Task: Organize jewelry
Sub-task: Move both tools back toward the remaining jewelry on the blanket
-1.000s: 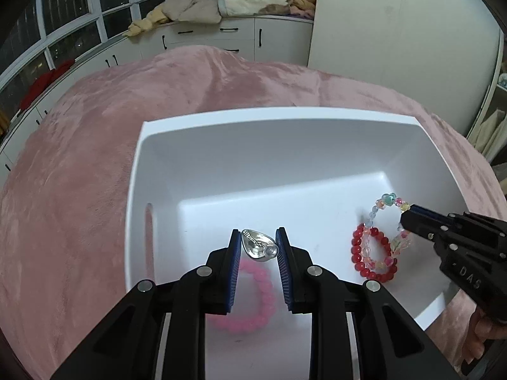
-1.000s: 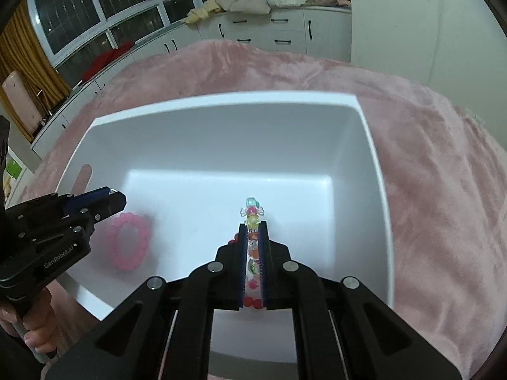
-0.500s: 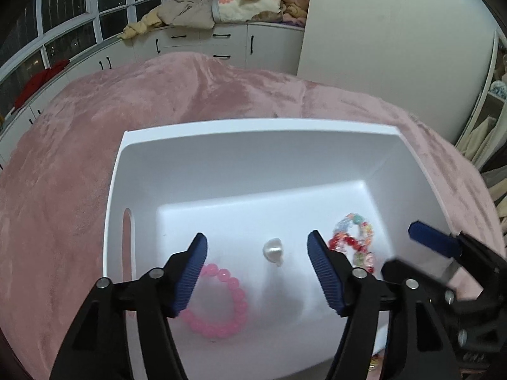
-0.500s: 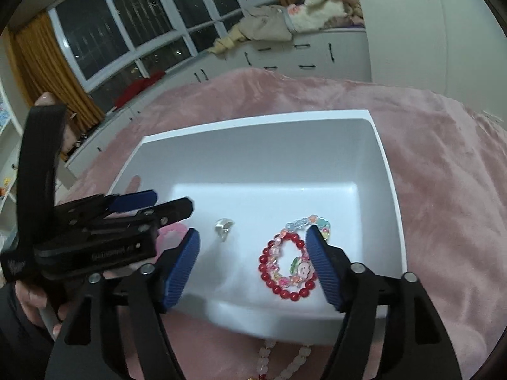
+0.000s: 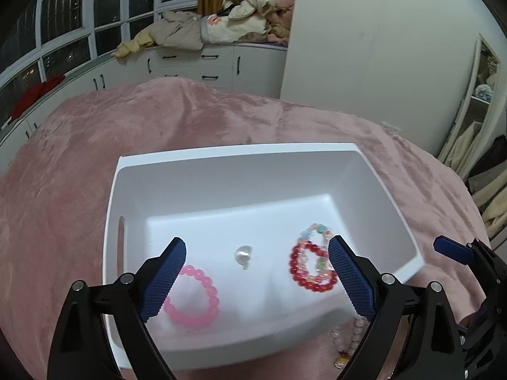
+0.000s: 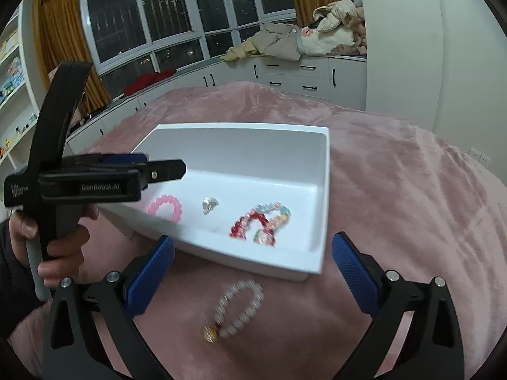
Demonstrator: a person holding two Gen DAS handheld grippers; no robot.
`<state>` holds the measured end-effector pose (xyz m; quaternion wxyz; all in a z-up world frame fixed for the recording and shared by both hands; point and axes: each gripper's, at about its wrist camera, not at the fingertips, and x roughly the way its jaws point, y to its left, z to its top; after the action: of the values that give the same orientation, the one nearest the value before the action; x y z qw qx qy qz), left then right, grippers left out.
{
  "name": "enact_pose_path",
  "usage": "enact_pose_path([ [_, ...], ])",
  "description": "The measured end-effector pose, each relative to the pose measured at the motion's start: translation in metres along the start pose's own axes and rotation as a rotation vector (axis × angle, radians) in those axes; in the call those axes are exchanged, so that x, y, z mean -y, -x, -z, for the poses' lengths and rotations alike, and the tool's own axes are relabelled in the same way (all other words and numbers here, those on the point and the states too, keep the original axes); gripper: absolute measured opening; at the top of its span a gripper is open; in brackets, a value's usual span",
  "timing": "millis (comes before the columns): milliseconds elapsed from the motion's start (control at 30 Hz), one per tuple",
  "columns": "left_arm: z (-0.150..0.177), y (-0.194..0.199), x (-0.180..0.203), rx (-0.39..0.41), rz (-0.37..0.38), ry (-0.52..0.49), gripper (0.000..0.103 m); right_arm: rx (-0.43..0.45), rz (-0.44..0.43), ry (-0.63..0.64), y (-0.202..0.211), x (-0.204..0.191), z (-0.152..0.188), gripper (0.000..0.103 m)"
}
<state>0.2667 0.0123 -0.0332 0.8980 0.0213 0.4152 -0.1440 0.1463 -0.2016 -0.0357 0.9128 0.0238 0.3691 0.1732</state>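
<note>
**Mia:** What is in the white box (image 6: 321, 196)?

**Ben:** Three piles. A pink bracelet (image 5: 192, 297) on the left side, a little shiny charm (image 5: 243, 254) in the middle, and a red bracelet (image 5: 309, 272) tangled with a colorful bead bracelet (image 5: 317, 232) on the right. The box sits on a pink blanket (image 5: 190, 120).

**Mia:** Is anything not in the box yet?

**Ben:** Yes. A pale bead bracelet (image 6: 240, 308) with a gold bead lies on the blanket, just outside the near wall of the box.

**Mia:** Which claw is closer to it?

**Ben:** The right gripper (image 6: 253, 280). In its own view the bracelet lies right between its two blue fingers, a bit below and ahead. The loop is stretched long, and it runs from the gold bead near the claw up toward the box, leaning a little to the right.

**Mia:** Are the fingers holding anything?

**Ben:** No. The right fingers are spread wide apart with nothing in them. The left gripper (image 5: 256, 277) is spread wide too, and empty. It hangs over the box.

**Mia:** So what do you think comes next?

**Ben:** I guess the right claw should go down and pinch the pale bracelet. The fingers stand on the two sides of the long loop, so they could squeeze across its thin way. The left claw is farther off, up over the box.

**Mia:** Could it go wrong?

**Ben:** Maybe. The blanket is soft, so the fingers might grab fuzz too.
</note>
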Motion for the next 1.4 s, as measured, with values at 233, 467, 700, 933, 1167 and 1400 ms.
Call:
enact_pose_path([
  [233,0.012,0.015,0.030,0.022,0.031,-0.054,0.093,0.018,0.017,0.009,0.032,0.011,0.010,0.098],
  [467,0.028,0.024,0.051,0.010,0.051,-0.085,0.093,0.011,-0.018,0.059,0.049,0.009,0.021,0.098],
  [700,0.049,0.026,0.072,-0.004,0.055,-0.111,0.093,-0.013,-0.027,0.145,0.068,0.002,0.031,0.090],
  [933,0.074,0.026,0.088,-0.020,0.089,-0.114,0.093,-0.104,-0.027,0.202,0.080,0.016,0.050,0.084],
  [1167,0.113,0.017,0.095,-0.101,0.101,-0.128,0.092,-0.177,-0.028,0.180,0.071,0.029,0.055,0.075],
  [1400,0.157,0.025,0.118,-0.164,0.180,-0.238,0.092,-0.519,-0.184,0.416,0.044,0.012,0.093,0.065],
])
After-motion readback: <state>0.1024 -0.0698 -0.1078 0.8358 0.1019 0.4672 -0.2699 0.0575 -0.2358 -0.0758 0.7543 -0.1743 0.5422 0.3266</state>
